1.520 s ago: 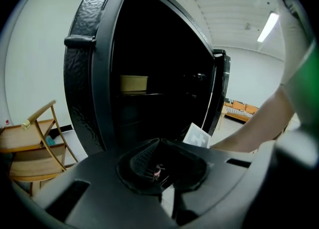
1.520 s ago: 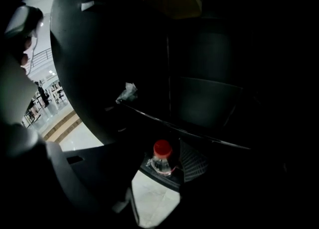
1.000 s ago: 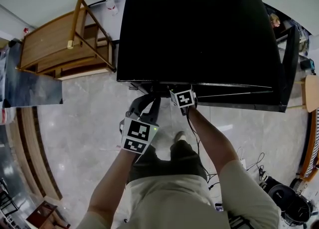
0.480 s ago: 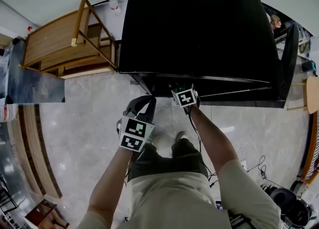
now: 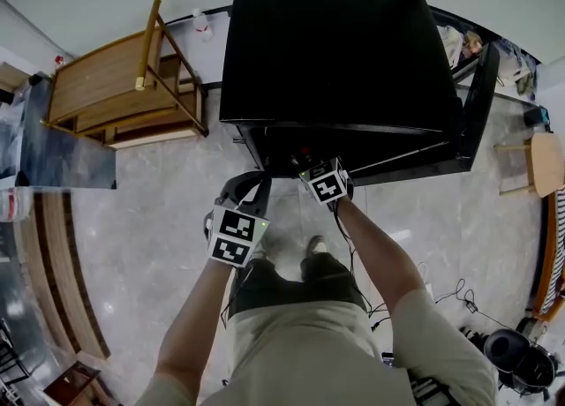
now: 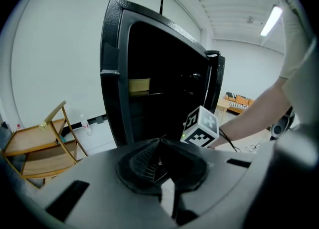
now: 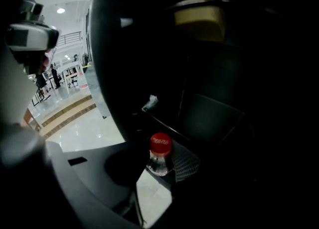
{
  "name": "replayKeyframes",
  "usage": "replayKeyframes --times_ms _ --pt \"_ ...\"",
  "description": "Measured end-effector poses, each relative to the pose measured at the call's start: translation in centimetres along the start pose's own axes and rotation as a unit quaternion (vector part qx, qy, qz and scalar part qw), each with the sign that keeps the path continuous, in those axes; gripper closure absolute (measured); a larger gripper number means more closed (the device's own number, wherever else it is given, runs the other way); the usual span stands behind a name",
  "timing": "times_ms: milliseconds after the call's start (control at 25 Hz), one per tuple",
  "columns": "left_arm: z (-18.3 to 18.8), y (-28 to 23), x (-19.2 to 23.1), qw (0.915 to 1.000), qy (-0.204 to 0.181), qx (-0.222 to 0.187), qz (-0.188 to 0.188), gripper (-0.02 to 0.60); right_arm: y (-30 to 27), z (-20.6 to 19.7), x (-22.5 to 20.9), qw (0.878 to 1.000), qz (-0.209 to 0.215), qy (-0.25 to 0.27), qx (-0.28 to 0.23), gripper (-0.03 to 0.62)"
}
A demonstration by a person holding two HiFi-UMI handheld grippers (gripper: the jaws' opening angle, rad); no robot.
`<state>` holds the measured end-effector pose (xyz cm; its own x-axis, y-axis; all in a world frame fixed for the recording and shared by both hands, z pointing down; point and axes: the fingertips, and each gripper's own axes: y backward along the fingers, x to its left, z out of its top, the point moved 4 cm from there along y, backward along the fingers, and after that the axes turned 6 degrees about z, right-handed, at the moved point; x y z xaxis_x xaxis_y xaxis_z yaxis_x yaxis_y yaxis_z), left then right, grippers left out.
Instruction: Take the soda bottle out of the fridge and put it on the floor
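The soda bottle (image 7: 160,146) is gripped at its neck, just below the red cap, between the jaws of the right claw (image 7: 159,167), which have just been closing onto it. The bottle is held at the front of the open black fridge (image 5: 335,42), whose dark interior lies ahead of this claw. The left claw (image 6: 160,159) is kept with its jaws together and nothing between them. It is held to the left of the right claw, outside the fridge and above the floor (image 5: 150,219).
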<state>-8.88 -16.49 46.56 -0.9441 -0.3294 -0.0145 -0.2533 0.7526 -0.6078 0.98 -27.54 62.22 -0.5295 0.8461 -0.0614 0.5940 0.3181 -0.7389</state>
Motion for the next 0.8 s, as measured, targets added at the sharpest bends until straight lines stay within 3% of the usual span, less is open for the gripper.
replayKeyframes --times_ms 280,560,800 --pt "2.2 3.3 -0.8 1.0 -0.008 0.003 0.002 0.574 7.1 1.7 1.7 1.0 0.006 -0.007 0.002 0.482" --pt "3.9 6.4 -2.8 0.9998 -0.013 0.01 -0.01 0.574 14.0 1.5 4.1 0.999 -0.004 0.042 0.026 0.482" --pt "4.5 7.7 -4.0 0.9993 -0.029 0.011 -0.021 0.574 18.6 1.8 5.3 0.999 -0.004 0.032 0.016 0.482"
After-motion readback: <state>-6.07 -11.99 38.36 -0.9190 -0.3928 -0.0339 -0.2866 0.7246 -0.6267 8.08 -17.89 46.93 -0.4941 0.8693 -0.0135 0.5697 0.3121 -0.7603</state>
